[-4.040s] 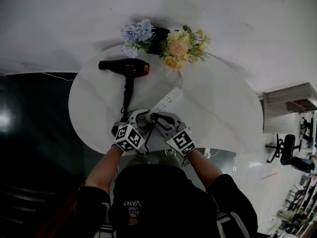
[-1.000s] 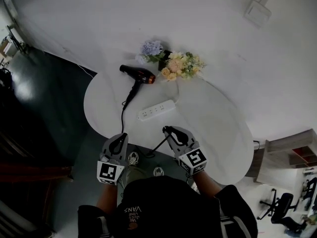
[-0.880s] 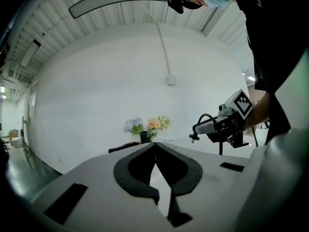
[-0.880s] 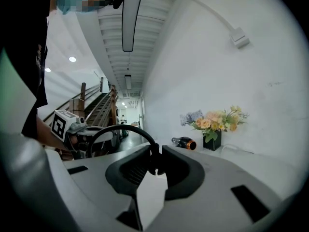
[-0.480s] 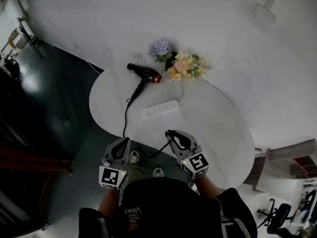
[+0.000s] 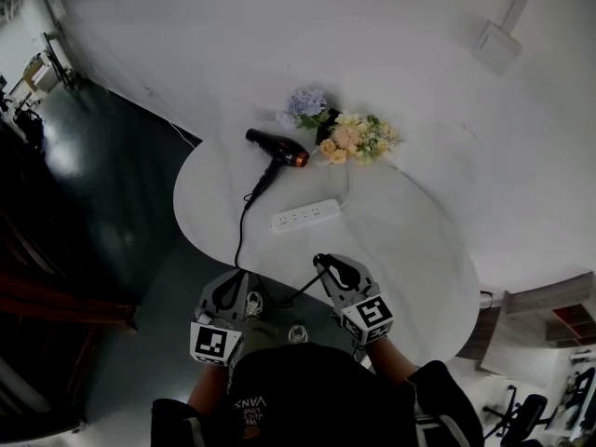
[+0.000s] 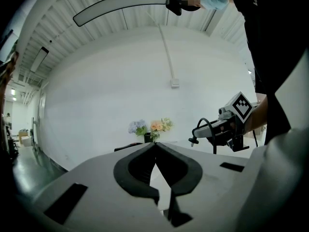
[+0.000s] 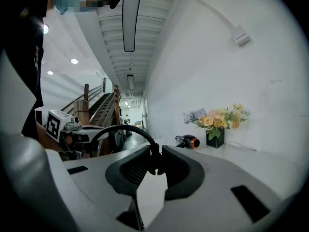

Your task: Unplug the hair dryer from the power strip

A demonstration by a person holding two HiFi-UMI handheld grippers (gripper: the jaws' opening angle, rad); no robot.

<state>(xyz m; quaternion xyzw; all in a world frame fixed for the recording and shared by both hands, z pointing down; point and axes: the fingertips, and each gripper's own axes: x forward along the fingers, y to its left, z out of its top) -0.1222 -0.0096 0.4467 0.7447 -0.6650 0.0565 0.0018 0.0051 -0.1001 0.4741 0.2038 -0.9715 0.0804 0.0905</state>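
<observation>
Backs farther from the table (image 6: 410,250), pinches the dryer's black plug (image 8: 154,162) in the right gripper (image 6: 321,261), keeps the left gripper (image 6: 242,275) closed and empty, leaves the power strip (image 6: 305,216) well ahead, crosswise.

The black hair dryer (image 6: 277,148) has an orange end; power strip (image 6: 304,216) and table (image 6: 405,245) are white.

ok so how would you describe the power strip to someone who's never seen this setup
Find the round white table. Near its middle, just in front of the black hair dryer and the flowers, lies the power strip. It is the only long, flat white bar there, with a row of dark socket holes along its top.
</observation>
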